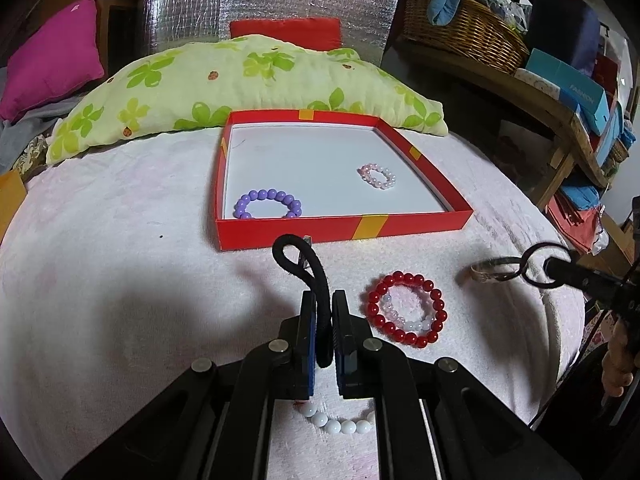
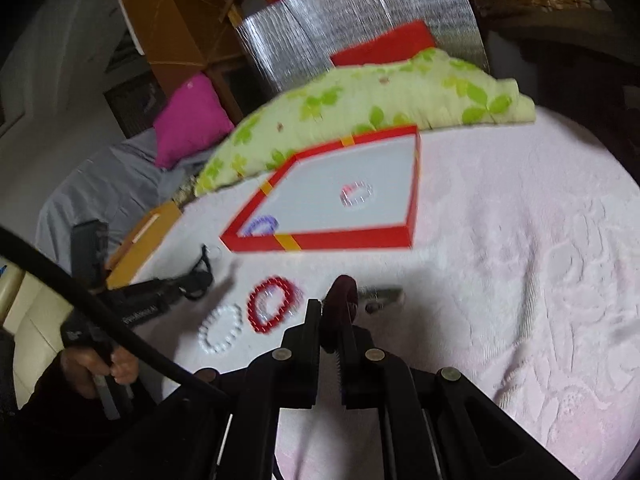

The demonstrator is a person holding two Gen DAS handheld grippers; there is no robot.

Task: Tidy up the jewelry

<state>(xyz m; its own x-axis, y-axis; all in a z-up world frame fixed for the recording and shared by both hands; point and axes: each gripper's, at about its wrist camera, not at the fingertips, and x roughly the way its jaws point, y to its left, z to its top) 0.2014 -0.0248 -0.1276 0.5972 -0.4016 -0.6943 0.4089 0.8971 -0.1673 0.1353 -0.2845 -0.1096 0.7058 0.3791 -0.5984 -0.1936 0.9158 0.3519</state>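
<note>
Left gripper (image 1: 324, 300) clamped on black hair tie (image 1: 298, 258); loop stands above fingertips, lower end hidden between pads. White bracelet (image 1: 340, 424) half hidden under left gripper. Red bracelet (image 1: 406, 308) on cloth (image 1: 120, 260), clear beads inside ring. Right gripper (image 2: 334, 312) pinches dark ring (image 2: 340, 308); right view blurred. Box (image 1: 344, 232) holds purple bracelet (image 1: 268, 204) and pink bracelet (image 1: 378, 176).

Red shallow box (image 1: 424, 222), white inside, holds purple bead bracelet (image 1: 268, 204) front-left and pale pink bead bracelet (image 1: 378, 176) right. On pink cloth nearer: red bead bracelet (image 1: 406, 306) ringing a clear-bead one (image 1: 404, 322); white bead bracelet (image 1: 340, 424).
</note>
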